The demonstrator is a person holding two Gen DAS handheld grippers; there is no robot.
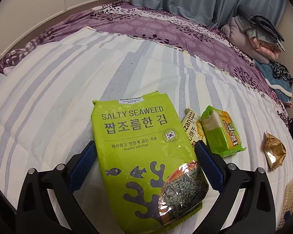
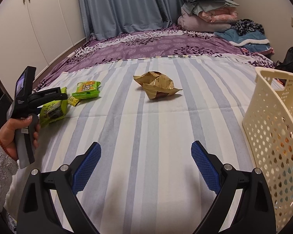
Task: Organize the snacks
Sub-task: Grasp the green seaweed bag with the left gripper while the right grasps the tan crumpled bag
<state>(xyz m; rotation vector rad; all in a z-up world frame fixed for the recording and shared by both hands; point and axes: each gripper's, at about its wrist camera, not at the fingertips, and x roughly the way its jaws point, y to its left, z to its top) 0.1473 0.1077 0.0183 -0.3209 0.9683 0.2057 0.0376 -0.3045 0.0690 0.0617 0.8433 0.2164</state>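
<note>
In the left wrist view, the left gripper (image 1: 146, 152) has its jaws spread apart on either side of a green salty seaweed packet (image 1: 144, 156), which lies flat on the striped bedsheet (image 1: 58, 101). The blue pads (image 1: 82, 167) flank the packet's edges; whether they press on it cannot be told. At about 2 o'clock from the packet, a yellow biscuit packet (image 1: 192, 128) peeks out just beside it, partly under a green wafer packet (image 1: 222, 131). Farther toward 3 o'clock, well apart, sits a crumpled gold snack bag (image 1: 274, 152). A cream perforated basket (image 1: 292, 202) shows at the 4 o'clock edge of the frame.

In the right wrist view, a hand (image 2: 19, 134) in a fuzzy grey sleeve (image 2: 0, 167) grips the left gripper's handle at 9 o'clock, beside the seaweed packet. The green wafer packet lies near 10 o'clock, and the gold bag rests at 12 o'clock on the sheet. The right gripper (image 2: 146, 152) hovers low over bare stripes with its jaws wide apart and nothing between them. The basket stands upright at 3 o'clock, with coloured items dimly visible through its holes. Beyond, a purple floral bedspread (image 2: 146, 44) carries folded blankets (image 2: 209, 13) at 1 o'clock, before blue curtains (image 2: 123, 5).
</note>
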